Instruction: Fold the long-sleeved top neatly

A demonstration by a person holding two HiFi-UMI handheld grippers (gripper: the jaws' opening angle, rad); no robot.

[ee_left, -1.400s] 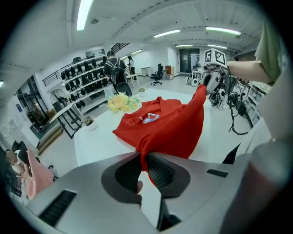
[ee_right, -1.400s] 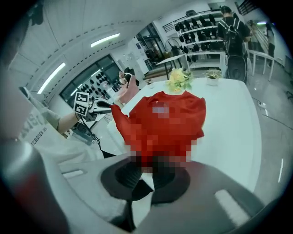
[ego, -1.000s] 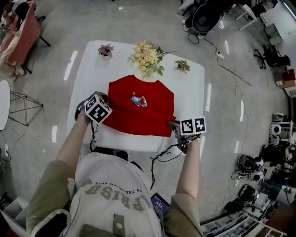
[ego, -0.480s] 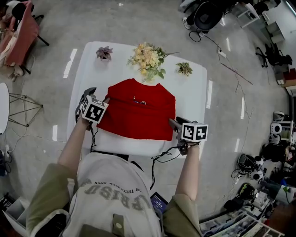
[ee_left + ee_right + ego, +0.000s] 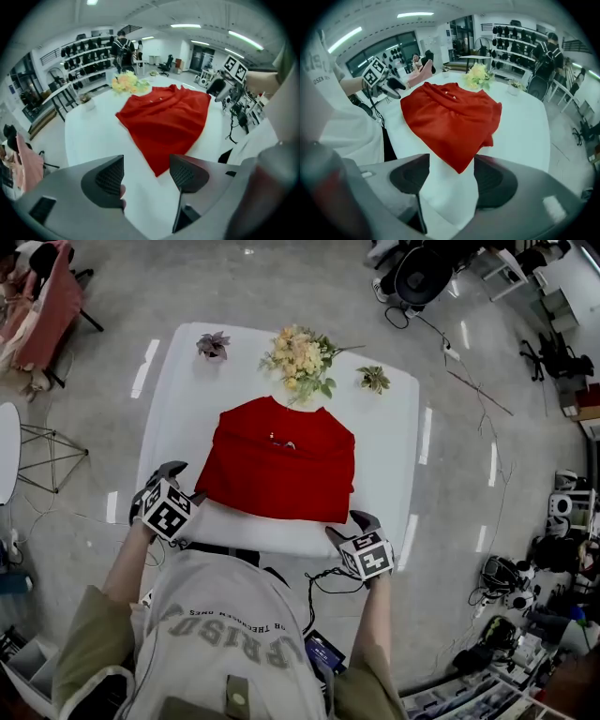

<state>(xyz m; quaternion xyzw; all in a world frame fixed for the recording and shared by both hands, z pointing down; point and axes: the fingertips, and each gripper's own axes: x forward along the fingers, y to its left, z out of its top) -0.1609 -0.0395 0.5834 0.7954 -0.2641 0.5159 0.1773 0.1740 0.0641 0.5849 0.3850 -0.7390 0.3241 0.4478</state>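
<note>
Both grippers off the cloth, and the red top sits folded on the table!

The red long-sleeved top [image 5: 281,465] lies in the middle of the white table [image 5: 384,427] as a folded, roughly square bundle, its collar end toward the table's far edge, where the yellow flowers [image 5: 300,357] sit. The left gripper [image 5: 159,476] hangs at the table's near-left corner, jaws well apart and just been opening. Nothing stands between them but bare tabletop, and the top's corner lies clear beyond. The right gripper [image 5: 349,524] is at the table's near edge toward its right corner, jaws apart too and just been opening. A red corner of the top shows in the gap, flat on the table, with neither pad pressing it. Two small potted plants [image 5: 214,341] flank the flowers along the table's far edge.
</note>
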